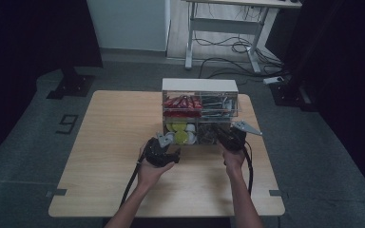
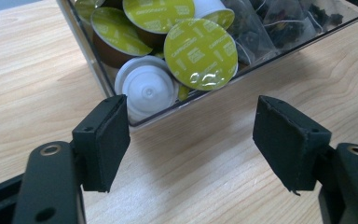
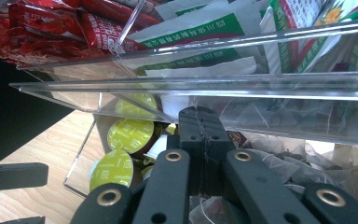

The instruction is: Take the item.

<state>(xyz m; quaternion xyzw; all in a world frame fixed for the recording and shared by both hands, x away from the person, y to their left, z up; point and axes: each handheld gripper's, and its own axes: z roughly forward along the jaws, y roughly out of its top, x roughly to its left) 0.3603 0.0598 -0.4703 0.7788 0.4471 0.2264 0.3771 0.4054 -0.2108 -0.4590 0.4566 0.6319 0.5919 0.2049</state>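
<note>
A clear plastic organizer (image 1: 199, 102) stands at the far middle of the wooden table (image 1: 109, 142), with a white top and two levels of compartments. The upper level holds red packets (image 1: 182, 102) on the left and green-and-white sachets (image 3: 200, 32) on the right. The lower level holds coffee capsules (image 2: 200, 53) with yellow-green lids on the left and tea bags (image 2: 279, 23) in see-through wrappers on the right.

The left gripper (image 1: 163, 142) sits just in front of the lower left compartment, held in the person's left hand (image 1: 154, 166). In the left gripper view its two black jaws stand spread wide with bare table between them and nothing held. Just beyond the jaw tips lies the clear front edge of the capsule compartment, where a white capsule (image 2: 147, 91) rests beside a green-lidded one.

The right gripper (image 3: 200, 135) is at the lower right compartment, in the person's right hand (image 1: 233, 159). In the right gripper view its jaws are pressed together, reaching in under the clear shelf among the tea bags. I cannot tell whether a tea bag is pinched between them.
</note>
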